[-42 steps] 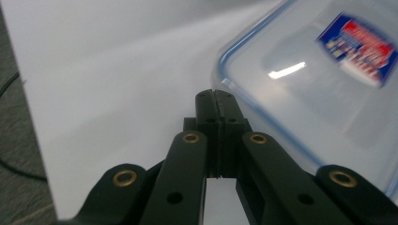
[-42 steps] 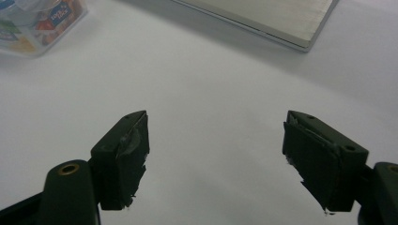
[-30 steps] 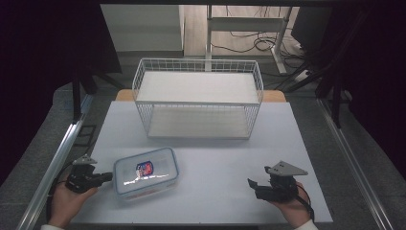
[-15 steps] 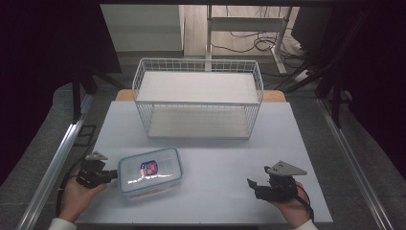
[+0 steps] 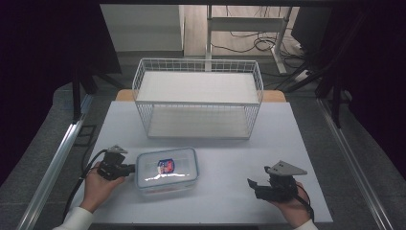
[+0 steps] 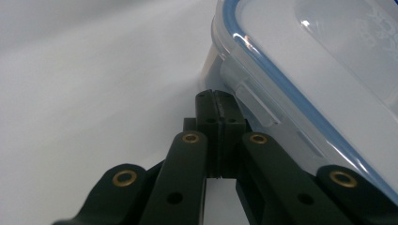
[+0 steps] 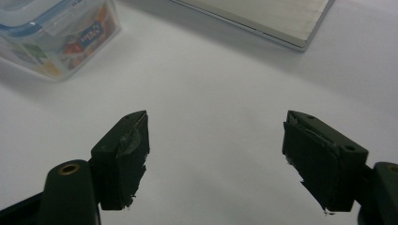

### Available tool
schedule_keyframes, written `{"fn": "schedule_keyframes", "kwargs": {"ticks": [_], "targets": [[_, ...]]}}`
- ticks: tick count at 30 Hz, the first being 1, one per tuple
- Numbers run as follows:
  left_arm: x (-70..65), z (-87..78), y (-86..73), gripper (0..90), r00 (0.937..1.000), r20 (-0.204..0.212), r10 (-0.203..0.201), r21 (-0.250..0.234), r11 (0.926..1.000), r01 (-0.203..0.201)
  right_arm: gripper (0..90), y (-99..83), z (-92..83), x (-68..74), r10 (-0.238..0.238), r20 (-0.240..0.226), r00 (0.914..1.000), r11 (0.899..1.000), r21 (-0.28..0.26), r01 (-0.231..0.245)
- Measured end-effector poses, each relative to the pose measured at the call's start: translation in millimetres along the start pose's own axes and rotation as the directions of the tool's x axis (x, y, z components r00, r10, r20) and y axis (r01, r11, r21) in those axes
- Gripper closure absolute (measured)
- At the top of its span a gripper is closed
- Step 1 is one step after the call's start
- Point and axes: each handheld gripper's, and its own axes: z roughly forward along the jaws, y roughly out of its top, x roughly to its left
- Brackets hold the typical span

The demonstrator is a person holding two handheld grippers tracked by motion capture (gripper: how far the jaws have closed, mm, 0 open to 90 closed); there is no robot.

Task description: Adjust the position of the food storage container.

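Left gripper (image 6: 217, 136): jaws pressed together, empty, tips touching the short left end of the clear rectangular plastic box with blue-sealed lid (image 5: 166, 168).
Right gripper (image 7: 216, 159): jaws spread wide, empty, well apart from box.
Box: near-left on white bench (image 5: 230, 143), long axis left-right.
Beyond: white wire basket (image 5: 198, 98).
Left gripper view: shows latch tab (image 6: 253, 101) beside tips.

There's a colourful label on the plastic box (image 5: 166, 168), one on the lid and one on its side (image 7: 89, 35), but the print is too small and blurred to read.
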Motion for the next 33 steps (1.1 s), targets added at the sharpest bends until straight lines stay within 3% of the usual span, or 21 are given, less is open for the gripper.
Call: {"fn": "schedule_keyframes", "kwargs": {"ticks": [12,21,25,30,33], "targets": [[-34.1,28.4,29.4,90.0,0.9981,0.056,0.024,0.003,0.9997,-0.024,23.2,-0.1,0.2,-0.2,-0.002,-0.003,1.0,1.0,0.002,0.002],[-42.0,41.7,43.1,90.0,0.995,0.098,0.015,-0.011,0.9998,-0.014,23.3,-0.3,0.2,-0.5,-0.002,-0.005,1.0,1.0,0.002,0.002],[-38.9,34.3,40.9,90.0,0.9965,0.079,0.028,-0.029,0.9993,-0.025,23.3,-0.3,0.1,0.1,-0.004,-0.002,1.0,1.0,0.001,0.004],[-24.9,6.7,23.5,90.0,0.9984,0.053,-0.017,-0.084,0.9963,0.021,23.6,1.3,-2.5,2.9,-0.022,0.012,0.9997,0.999,-0.023,0.022],[-23.3,-11.3,13.2,90.0,0.9968,0.065,-0.046,-0.139,0.9888,0.055,23.6,0.8,-2.2,2.2,-0.021,0.015,0.9997,1.0,-0.023,0.022]]}}
